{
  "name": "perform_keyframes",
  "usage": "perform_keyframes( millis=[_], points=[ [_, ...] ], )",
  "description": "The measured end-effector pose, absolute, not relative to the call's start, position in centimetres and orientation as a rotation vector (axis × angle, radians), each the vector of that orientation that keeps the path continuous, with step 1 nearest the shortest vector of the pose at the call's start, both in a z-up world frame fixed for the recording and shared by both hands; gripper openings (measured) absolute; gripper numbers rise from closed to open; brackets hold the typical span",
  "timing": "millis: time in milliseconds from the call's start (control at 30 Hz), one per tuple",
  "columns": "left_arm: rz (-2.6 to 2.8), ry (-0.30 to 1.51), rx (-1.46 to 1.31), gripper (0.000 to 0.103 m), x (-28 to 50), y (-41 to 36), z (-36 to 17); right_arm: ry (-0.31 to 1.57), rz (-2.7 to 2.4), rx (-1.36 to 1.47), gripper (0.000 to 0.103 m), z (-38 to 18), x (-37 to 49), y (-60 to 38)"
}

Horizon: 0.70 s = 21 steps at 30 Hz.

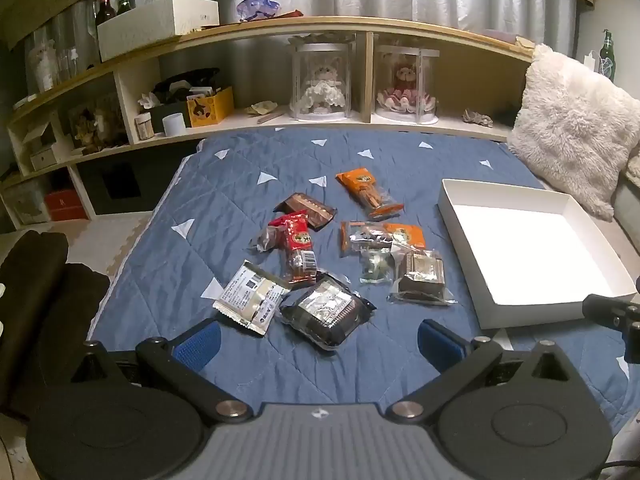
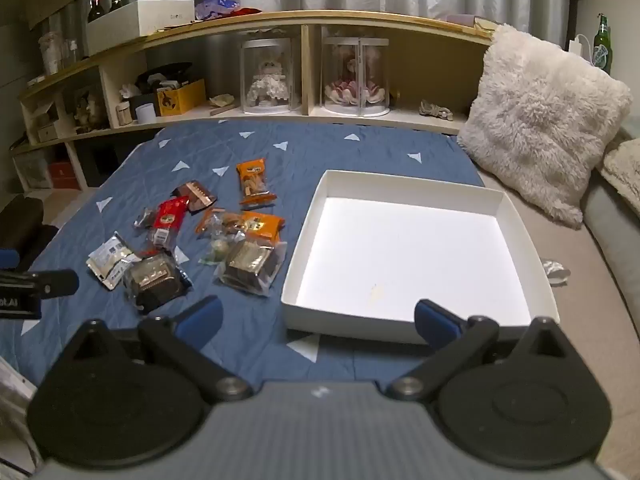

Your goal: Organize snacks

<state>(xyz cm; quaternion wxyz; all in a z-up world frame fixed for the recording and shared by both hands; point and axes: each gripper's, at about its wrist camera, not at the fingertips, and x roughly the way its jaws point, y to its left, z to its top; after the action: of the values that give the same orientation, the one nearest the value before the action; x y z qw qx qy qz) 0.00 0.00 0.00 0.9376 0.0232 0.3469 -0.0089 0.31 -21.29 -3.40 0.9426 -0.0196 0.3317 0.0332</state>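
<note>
Several wrapped snacks lie scattered on a blue quilt (image 1: 168,272): an orange packet (image 1: 370,192), a brown bar (image 1: 306,210), a red packet (image 1: 296,240), a white sachet (image 1: 250,298) and a dark cake in clear wrap (image 1: 326,314). To their right sits a shallow white box (image 1: 472,216), with nothing inside. My left gripper (image 1: 318,340) hovers open just short of the dark cake. My right gripper (image 2: 318,320) is open over the near rim of the white box (image 2: 344,322), with the snack pile (image 2: 248,264) to its left. Neither holds anything.
A low wooden shelf (image 1: 320,24) runs along the back with two dolls in clear cases (image 1: 322,80), a yellow box and bottles. A fluffy white cushion (image 2: 540,120) leans at the right, beside a grey sofa edge. A small crumpled wrapper (image 2: 556,272) lies right of the box.
</note>
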Motion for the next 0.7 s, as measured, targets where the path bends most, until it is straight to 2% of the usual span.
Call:
perform_keyframes(
  millis=[700],
  points=[
    [-0.019,0.711,0.048,0.103,0.01,-0.01,0.01,0.681,0.065,-0.042,0.103,-3.37,0.37,-21.31]
  ],
)
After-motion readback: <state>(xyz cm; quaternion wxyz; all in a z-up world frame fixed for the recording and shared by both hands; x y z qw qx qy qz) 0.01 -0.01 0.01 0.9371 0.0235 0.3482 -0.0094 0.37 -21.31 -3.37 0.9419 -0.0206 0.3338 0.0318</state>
